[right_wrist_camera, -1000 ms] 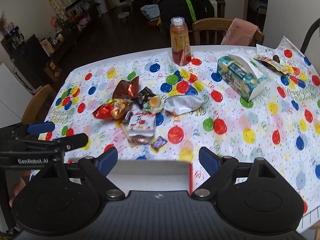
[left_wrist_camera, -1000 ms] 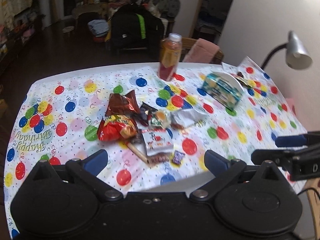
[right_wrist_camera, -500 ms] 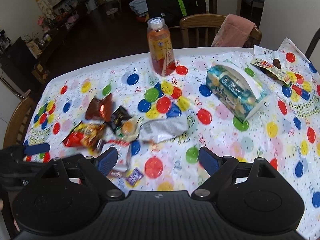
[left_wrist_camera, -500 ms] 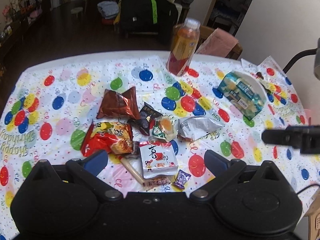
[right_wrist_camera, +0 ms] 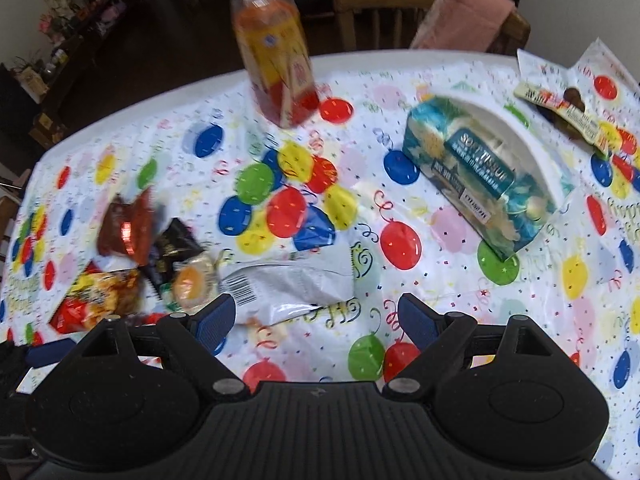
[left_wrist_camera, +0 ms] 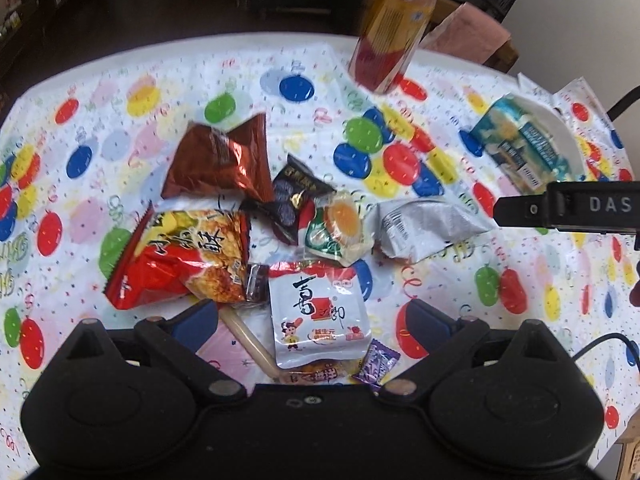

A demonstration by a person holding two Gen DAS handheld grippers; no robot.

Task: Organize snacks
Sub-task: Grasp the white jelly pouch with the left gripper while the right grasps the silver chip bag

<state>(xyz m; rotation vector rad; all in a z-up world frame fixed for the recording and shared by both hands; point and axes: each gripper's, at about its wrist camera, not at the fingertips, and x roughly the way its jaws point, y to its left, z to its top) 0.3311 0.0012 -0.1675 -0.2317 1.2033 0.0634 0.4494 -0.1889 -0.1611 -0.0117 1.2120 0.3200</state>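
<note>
A heap of snack packets lies on the balloon-print tablecloth (left_wrist_camera: 120,128). It holds a red chip bag (left_wrist_camera: 180,256), a brown foil bag (left_wrist_camera: 220,160), a dark cookie packet (left_wrist_camera: 296,196), a jelly cup (left_wrist_camera: 340,228), a silver bag (left_wrist_camera: 424,224), a white pouch (left_wrist_camera: 316,316) and a small purple candy (left_wrist_camera: 376,364). My left gripper (left_wrist_camera: 312,320) hangs open just above the white pouch, its fingers either side. My right gripper (right_wrist_camera: 312,316) is open over the silver bag (right_wrist_camera: 288,284), with nothing held.
An orange drink bottle (right_wrist_camera: 276,60) stands at the back. A tissue box (right_wrist_camera: 480,176) lies to the right, a wrapper with a brown snack (right_wrist_camera: 560,108) beyond it. A wooden chair with a pink cloth (right_wrist_camera: 460,20) stands behind the table.
Both grippers have moved forward and down toward the snack heap. The left one now sits over the white pouch, the right one over the silver bag. Both stayed open.
</note>
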